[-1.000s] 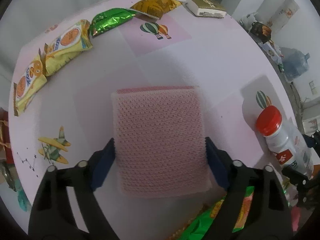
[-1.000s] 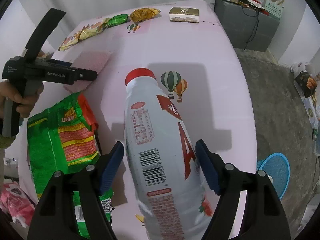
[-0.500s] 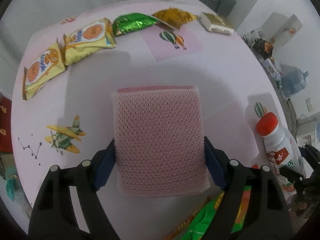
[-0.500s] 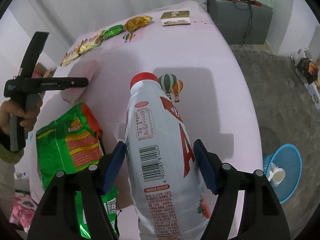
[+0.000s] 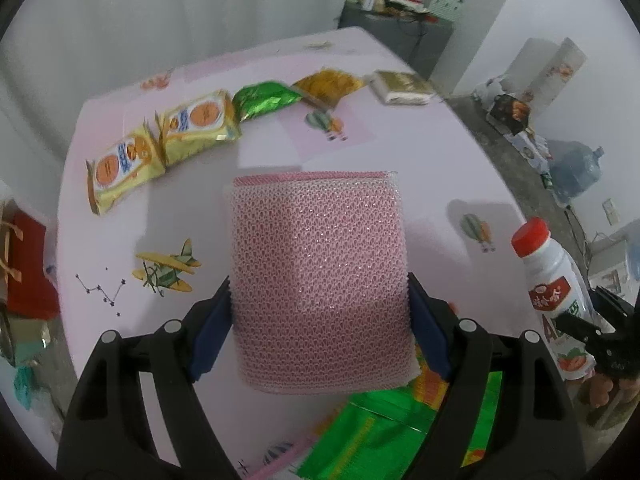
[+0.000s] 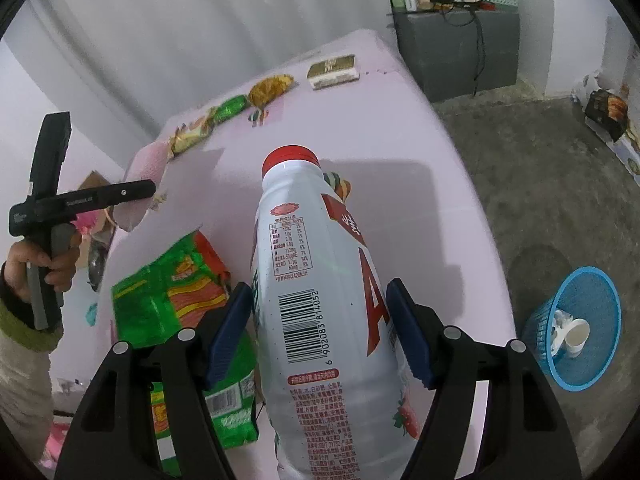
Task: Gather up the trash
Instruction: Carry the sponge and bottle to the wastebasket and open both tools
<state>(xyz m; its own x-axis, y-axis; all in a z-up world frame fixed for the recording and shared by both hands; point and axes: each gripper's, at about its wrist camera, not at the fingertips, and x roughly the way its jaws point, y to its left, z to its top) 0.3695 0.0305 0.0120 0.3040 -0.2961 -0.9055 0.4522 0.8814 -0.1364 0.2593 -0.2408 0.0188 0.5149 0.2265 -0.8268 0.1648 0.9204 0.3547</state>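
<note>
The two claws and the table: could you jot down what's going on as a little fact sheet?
left claw: shut on pink mesh sponge, held above the table
right claw: shut on white bottle with red cap
table: pink cover; snack packets in a row at the far edge, green bag near
floor: blue basket holding a white cup

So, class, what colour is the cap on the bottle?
Red. The cap on the bottle shows best in the right wrist view.
</note>
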